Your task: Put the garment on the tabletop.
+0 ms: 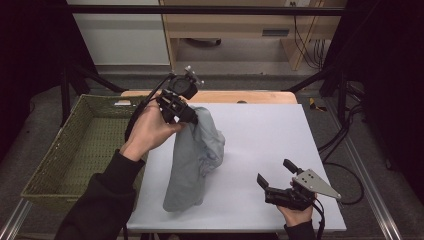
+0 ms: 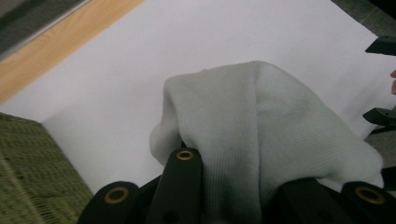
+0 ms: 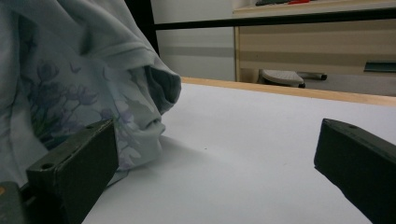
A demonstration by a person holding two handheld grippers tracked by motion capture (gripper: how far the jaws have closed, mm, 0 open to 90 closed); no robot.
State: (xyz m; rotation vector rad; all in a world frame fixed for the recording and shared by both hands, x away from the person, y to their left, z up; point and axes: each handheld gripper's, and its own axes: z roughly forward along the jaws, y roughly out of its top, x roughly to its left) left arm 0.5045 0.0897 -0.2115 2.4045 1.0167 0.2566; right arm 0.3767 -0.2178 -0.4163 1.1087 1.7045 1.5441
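Up at the far left of the white desk, the left tongs are closed on the top of a pale blue-grey garment, pinching a fold of its cloth and holding that end lifted. The garment hangs down from the grip in a loose column, and its lower end lies crumpled on the desk toward the near edge, left of centre. In the left gripper view the ribbed, whitish fabric bulges out between the two black jaws, which are pressed against it on either side. The left hand grips the tool from the left, its dark sleeve coming in from the near left corner.

At the near right, the right tongs hover low over the desk, jaws spread wide with nothing between them. The right gripper view shows a faint floral print on the garment, which sits just beyond the left jaw.

A woven green basket stands just beside the desk's left edge.
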